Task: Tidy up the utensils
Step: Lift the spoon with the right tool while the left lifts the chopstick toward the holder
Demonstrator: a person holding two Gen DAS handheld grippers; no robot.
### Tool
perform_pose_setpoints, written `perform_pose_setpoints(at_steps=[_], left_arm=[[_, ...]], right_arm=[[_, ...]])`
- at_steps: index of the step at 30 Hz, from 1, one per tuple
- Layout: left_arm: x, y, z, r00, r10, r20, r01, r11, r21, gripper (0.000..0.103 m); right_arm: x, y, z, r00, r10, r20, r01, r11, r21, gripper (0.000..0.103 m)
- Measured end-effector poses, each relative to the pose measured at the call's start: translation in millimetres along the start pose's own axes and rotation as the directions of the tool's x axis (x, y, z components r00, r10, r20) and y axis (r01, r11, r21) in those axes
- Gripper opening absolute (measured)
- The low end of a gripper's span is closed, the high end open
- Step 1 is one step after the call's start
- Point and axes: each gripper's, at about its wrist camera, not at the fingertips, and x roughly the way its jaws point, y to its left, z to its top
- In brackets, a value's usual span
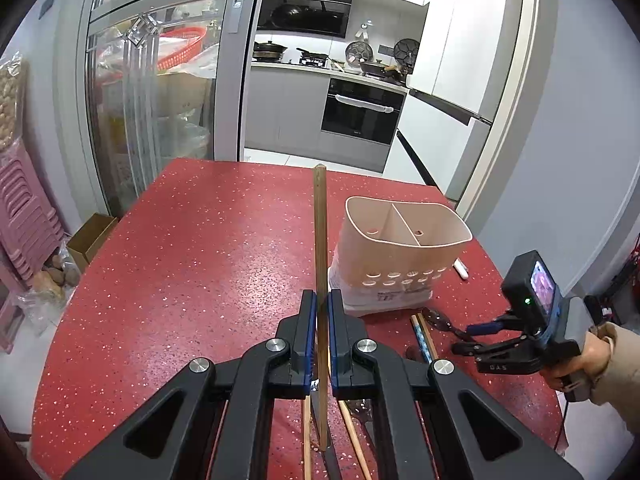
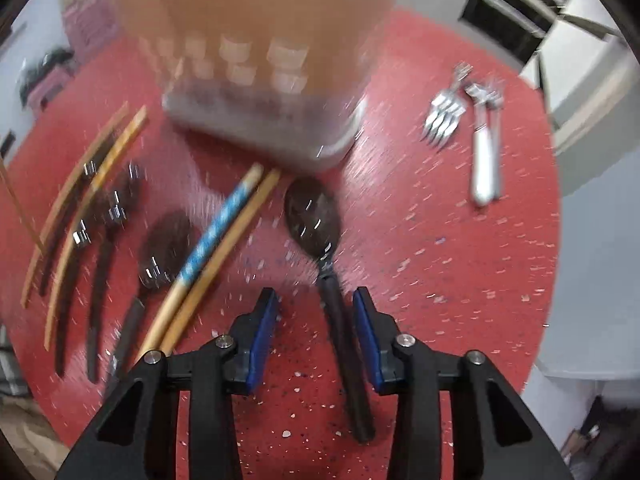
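My left gripper (image 1: 320, 308) is shut on a brown wooden chopstick (image 1: 320, 236) that stands upright, lifted above the red table (image 1: 180, 264), just left of the beige two-compartment utensil holder (image 1: 404, 240). My right gripper (image 2: 316, 300) is open above the table, pointing steeply down, with the black handle of a dark spoon (image 2: 316, 224) lying between its pads, untouched. Seen from the left wrist view, the right gripper (image 1: 460, 338) hovers right of the holder, held by a hand (image 1: 580, 364). The right wrist view is blurred.
Left of the spoon lie a blue-patterned chopstick pair (image 2: 216, 248), another dark spoon (image 2: 160, 252), several dark utensils and wooden chopsticks (image 2: 80, 216). Silver forks (image 2: 444, 116) and a white-handled utensil (image 2: 484, 156) lie at the right. The holder (image 2: 260, 56) stands just beyond the spoon.
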Motion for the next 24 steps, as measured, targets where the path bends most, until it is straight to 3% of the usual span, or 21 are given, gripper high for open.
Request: perform_pose_setpoints(at_steps=[2, 6, 13, 17, 24], left_arm=[[0, -1, 0, 1.000, -0.002, 0.001, 0.002, 1.000, -0.002, 0.030], [-2, -2, 2, 1.000, -0.009, 0.008, 0.009, 1.000, -0.003, 0.030], [-7, -8, 12, 0.999, -0.028, 0.032, 0.028, 1.000, -0.002, 0.030], [-14, -14, 27, 0.997, -0.040, 0.072, 0.040, 0.999, 0.001, 0.030], [-14, -26, 69, 0.989, -0.049, 0.140, 0.050, 0.999, 0.000, 0.030]], right_arm=[[0, -2, 2, 0.999, 0.043, -0.024, -0.043, 0.999, 0.018, 0.012], [-6, -4, -2, 0.999, 0.031, -0.005, -0.031, 0.999, 0.028, 0.012], [-59, -21, -31, 0.981, 0.095, 0.170, -0.120, 0.982, 0.144, 0.012], [-107, -28, -40, 0.944, 0.105, 0.313, -0.170, 0.967, 0.188, 0.012], [-166, -40, -3, 0.833, 0.066, 0.549, -0.226, 0.947, 0.229, 0.012]])
